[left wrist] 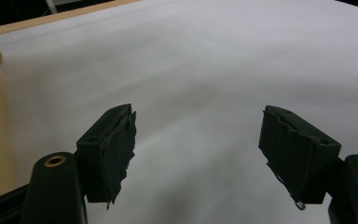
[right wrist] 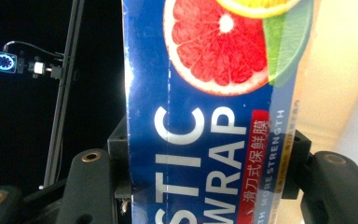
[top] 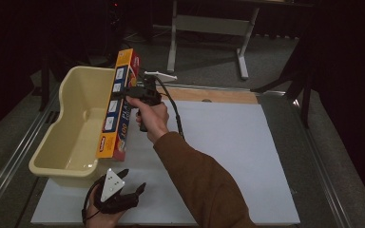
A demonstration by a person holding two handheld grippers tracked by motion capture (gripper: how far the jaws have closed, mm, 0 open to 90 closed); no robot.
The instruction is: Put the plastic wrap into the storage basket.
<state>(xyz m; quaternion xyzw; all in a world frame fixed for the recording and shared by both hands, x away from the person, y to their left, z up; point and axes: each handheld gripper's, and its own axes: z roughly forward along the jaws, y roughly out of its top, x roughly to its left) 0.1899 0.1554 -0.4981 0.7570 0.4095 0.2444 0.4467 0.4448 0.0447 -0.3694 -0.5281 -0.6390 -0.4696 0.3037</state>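
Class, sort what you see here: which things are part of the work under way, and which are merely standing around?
In use:
- plastic wrap box, clamped in the right gripper
- cream tub, beside the box

Standing by:
- left gripper, open, holding nothing
- white mat
- metal stand behind the table

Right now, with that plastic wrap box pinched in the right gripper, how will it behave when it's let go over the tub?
The plastic wrap box looks stiff, its edges straight. Long and narrow, it would probably tip. The right gripper clamps its glossy faces, so it may slip.
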